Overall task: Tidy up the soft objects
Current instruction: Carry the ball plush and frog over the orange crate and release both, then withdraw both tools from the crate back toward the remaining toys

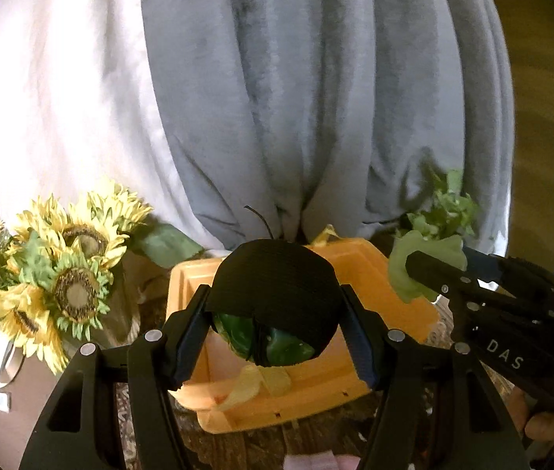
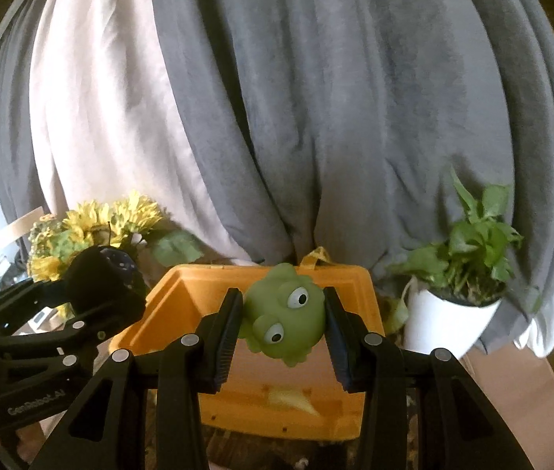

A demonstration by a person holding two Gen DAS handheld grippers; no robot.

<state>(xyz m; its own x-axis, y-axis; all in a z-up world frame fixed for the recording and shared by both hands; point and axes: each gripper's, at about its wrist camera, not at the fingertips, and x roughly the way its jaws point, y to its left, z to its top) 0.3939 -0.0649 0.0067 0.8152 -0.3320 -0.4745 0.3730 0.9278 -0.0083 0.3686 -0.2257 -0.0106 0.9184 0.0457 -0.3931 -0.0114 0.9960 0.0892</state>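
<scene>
the left gripper [image 1: 275,313] is clamped on a black wrapped ball [image 1: 277,293] with a shiny green patch on its underside, holding it in the air above an orange bin [image 1: 375,286]; beside it, the right gripper [image 2: 283,313] is closed on a green rubber frog [image 2: 285,313], squeezed between both pads and suspended over the same bin, its eyes turned toward the camera. something pale yellow [image 2: 290,397] lies on the bin's floor, too blurred to identify. the bin sits on a dark patterned surface in front of grey and white curtains [image 2: 316,117]. a bunch of sunflowers [image 1: 69,270] stands to the left of the bin, and a leafy plant in a white pot [image 2: 445,321] stands to its right
</scene>
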